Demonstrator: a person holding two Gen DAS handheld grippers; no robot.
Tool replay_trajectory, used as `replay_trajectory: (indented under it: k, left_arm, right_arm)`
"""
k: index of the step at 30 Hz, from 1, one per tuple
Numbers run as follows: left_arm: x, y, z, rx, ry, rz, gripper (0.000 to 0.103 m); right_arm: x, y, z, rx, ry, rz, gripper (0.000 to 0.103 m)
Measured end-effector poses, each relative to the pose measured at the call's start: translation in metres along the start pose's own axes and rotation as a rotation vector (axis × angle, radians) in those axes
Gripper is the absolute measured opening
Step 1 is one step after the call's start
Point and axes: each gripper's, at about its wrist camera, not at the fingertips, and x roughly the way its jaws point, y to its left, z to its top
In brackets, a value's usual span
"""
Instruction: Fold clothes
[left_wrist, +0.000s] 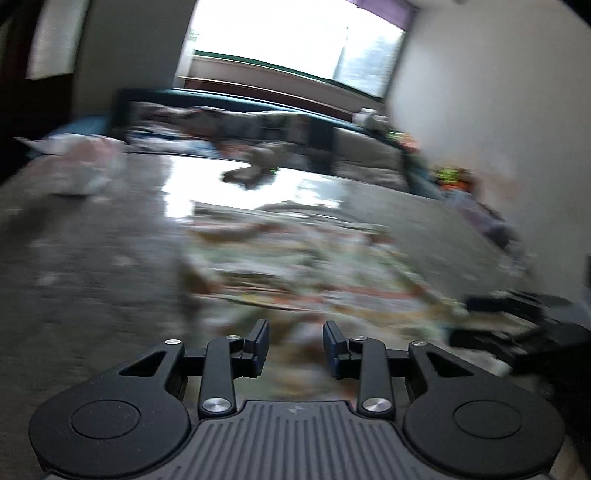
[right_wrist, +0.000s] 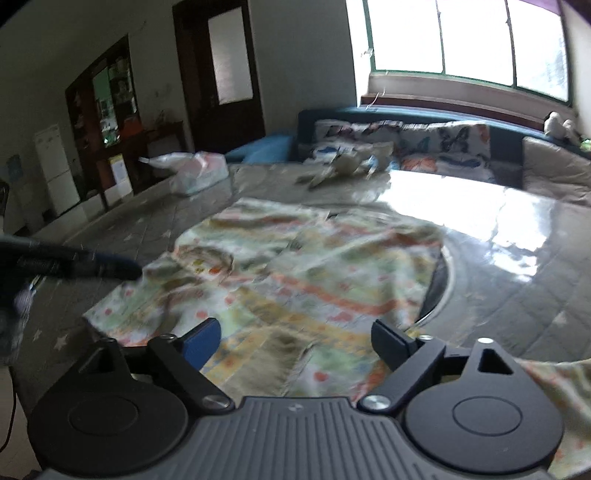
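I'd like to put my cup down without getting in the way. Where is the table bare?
The shiny stretch of table between the patterned garment and the sofa cushions is bare. So is the grey strip between the garment and the plastic bag. The near middle is crowded: garment, right gripper, left gripper.

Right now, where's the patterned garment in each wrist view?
Left wrist: patterned garment at centre, blurred, spread on the table ahead of the open left gripper.
Right wrist: patterned garment fills centre, beyond the open right gripper.
Shared landmark: bright window at the top.
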Motion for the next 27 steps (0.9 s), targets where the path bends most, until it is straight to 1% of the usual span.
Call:
replay_trajectory:
  k: [2, 4, 5, 6, 7, 9, 10, 12, 14, 15, 16, 17, 19, 22, 23, 25, 26, 27]
  left_arm:
    - [0.002, 0.012, 0.0, -0.011, 0.001, 0.059, 0.034]
    - [0.004, 0.021, -0.002, -0.019, 0.016, 0.095, 0.035]
    - [0.006, 0.025, -0.003, -0.024, 0.024, 0.1, 0.035]
    - [0.007, 0.029, -0.005, -0.029, 0.032, 0.102, 0.034]
    - [0.008, 0.03, -0.007, -0.032, 0.04, 0.101, 0.034]
    - [0.009, 0.033, -0.01, -0.037, 0.052, 0.095, 0.034]
    - [0.009, 0.034, -0.012, -0.039, 0.058, 0.093, 0.034]
    - [0.012, 0.035, -0.013, -0.04, 0.062, 0.091, 0.032]
    - [0.014, 0.036, -0.015, -0.038, 0.065, 0.083, 0.026]
    - [0.014, 0.035, -0.015, -0.035, 0.067, 0.076, 0.02]
    - [0.014, 0.036, -0.015, -0.033, 0.069, 0.073, 0.013]
    - [0.014, 0.036, -0.015, -0.035, 0.069, 0.073, 0.01]
    - [0.013, 0.037, -0.015, -0.039, 0.068, 0.074, 0.007]
    - [0.012, 0.038, -0.015, -0.044, 0.068, 0.076, 0.006]
    - [0.012, 0.039, -0.015, -0.046, 0.068, 0.077, 0.006]
    - [0.011, 0.04, -0.015, -0.05, 0.068, 0.078, 0.006]
    - [0.011, 0.04, -0.014, -0.052, 0.067, 0.078, 0.007]
    - [0.01, 0.041, -0.014, -0.054, 0.067, 0.079, 0.007]
  right_arm:
    - [0.009, 0.001, -0.001, 0.006, 0.03, 0.012, 0.079]
    - [0.016, 0.0, -0.002, 0.011, 0.049, 0.007, 0.077]
    - [0.02, -0.001, -0.003, 0.015, 0.058, 0.004, 0.073]
    - [0.023, -0.004, -0.003, 0.028, 0.067, 0.007, 0.065]
    - [0.025, -0.006, -0.003, 0.041, 0.075, 0.01, 0.061]
    - [0.029, -0.009, -0.003, 0.068, 0.09, 0.028, 0.049]
    - [0.03, -0.009, -0.003, 0.067, 0.092, 0.027, 0.046]
    - [0.031, -0.007, -0.003, 0.064, 0.097, 0.027, 0.031]
    - [0.032, -0.005, -0.004, 0.062, 0.102, 0.021, 0.02]
    - [0.033, -0.005, -0.004, 0.058, 0.102, 0.009, 0.013]
    - [0.032, -0.004, -0.003, 0.055, 0.096, -0.003, 0.008]
    - [0.031, -0.004, -0.002, 0.051, 0.088, -0.014, 0.007]
    - [0.025, -0.001, 0.004, 0.035, 0.047, -0.04, 0.006]
    - [0.016, 0.003, 0.012, 0.013, -0.014, -0.077, 0.006]
    - [0.015, 0.002, 0.014, 0.016, -0.024, -0.076, 0.006]
    - [0.022, 0.001, 0.014, 0.015, -0.005, -0.081, 0.006]
    - [0.029, -0.001, 0.013, 0.015, 0.027, -0.09, 0.006]
    - [0.033, -0.003, 0.011, 0.017, 0.047, -0.094, 0.01]
